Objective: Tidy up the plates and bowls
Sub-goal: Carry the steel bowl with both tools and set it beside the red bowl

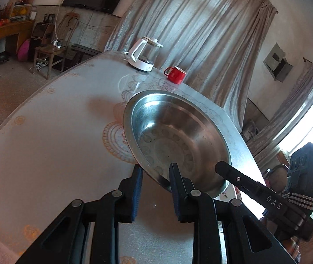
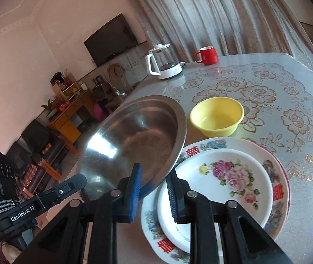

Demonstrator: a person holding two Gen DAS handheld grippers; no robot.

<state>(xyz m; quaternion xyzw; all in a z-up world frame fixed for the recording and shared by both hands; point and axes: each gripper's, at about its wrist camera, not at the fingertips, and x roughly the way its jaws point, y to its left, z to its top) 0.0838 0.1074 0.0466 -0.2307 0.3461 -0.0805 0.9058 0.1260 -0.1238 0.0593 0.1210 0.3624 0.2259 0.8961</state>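
A steel bowl [image 1: 174, 136] is held tilted above the table by both grippers. My left gripper [image 1: 155, 169] is shut on its near rim. My right gripper [image 2: 153, 173] is shut on the opposite rim of the same steel bowl [image 2: 134, 138], and shows in the left wrist view [image 1: 226, 169]. To the right of the bowl lies a small white plate with flowers [image 2: 222, 180] stacked on a larger patterned plate [image 2: 275, 167]. A yellow plastic bowl [image 2: 216, 115] stands upright behind the plates.
The table [image 2: 266, 92] has a floral cover. A white kettle [image 2: 164, 62] and a red mug [image 2: 207, 55] stand at its far edge by the curtain. A TV, a chair and cabinets stand beyond the table's left side.
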